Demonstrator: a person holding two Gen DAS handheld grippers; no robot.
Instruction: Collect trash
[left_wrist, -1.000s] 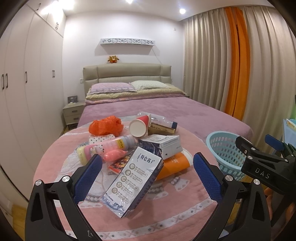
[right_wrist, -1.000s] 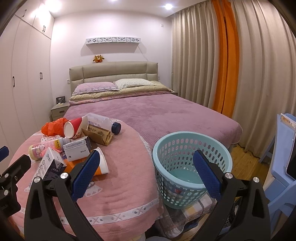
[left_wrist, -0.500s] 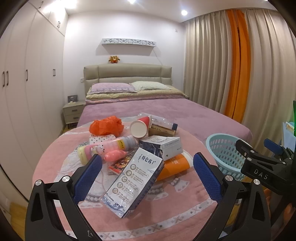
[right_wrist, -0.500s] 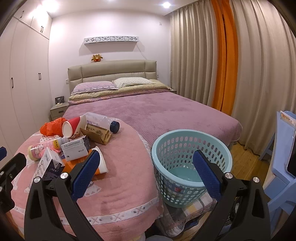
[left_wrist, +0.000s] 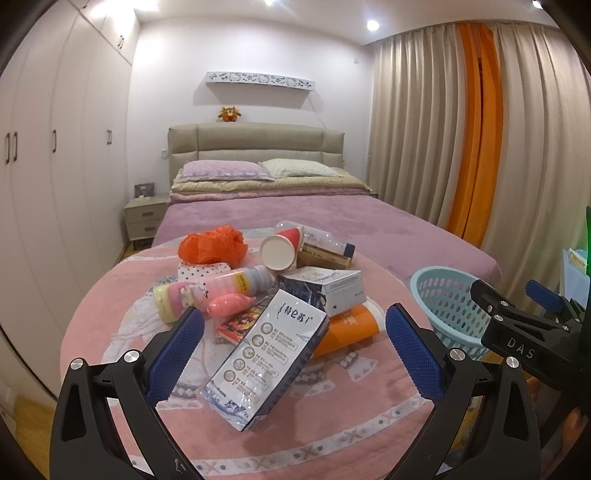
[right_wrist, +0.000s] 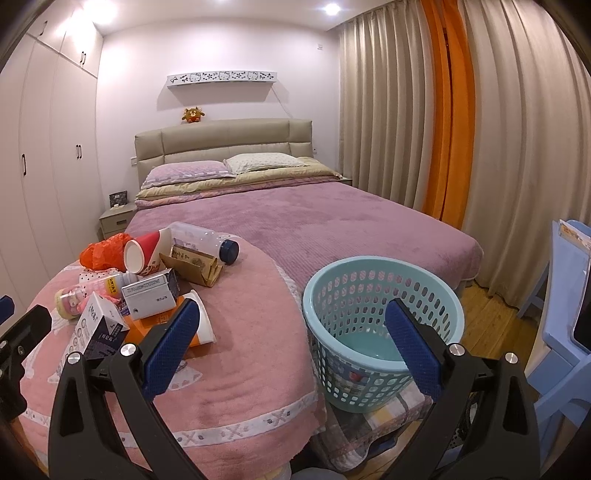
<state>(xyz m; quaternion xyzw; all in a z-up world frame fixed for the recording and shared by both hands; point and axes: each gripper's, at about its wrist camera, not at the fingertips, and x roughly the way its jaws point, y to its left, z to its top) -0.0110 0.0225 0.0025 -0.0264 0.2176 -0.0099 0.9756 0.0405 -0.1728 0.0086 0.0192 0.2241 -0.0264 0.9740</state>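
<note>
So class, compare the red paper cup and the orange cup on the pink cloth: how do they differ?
The red paper cup lies at the back of the pile, its white mouth facing the camera; the orange cup lies at the front, partly under a white box. In the right wrist view the orange cup's mouth points towards the basket. Both lie on their sides.

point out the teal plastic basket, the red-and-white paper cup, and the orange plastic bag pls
teal plastic basket (right_wrist: 384, 275): right wrist view, far inner wall.
red-and-white paper cup (left_wrist: 277, 253): left wrist view, open mouth.
orange plastic bag (left_wrist: 211, 248): left wrist view, crumpled middle.
</note>
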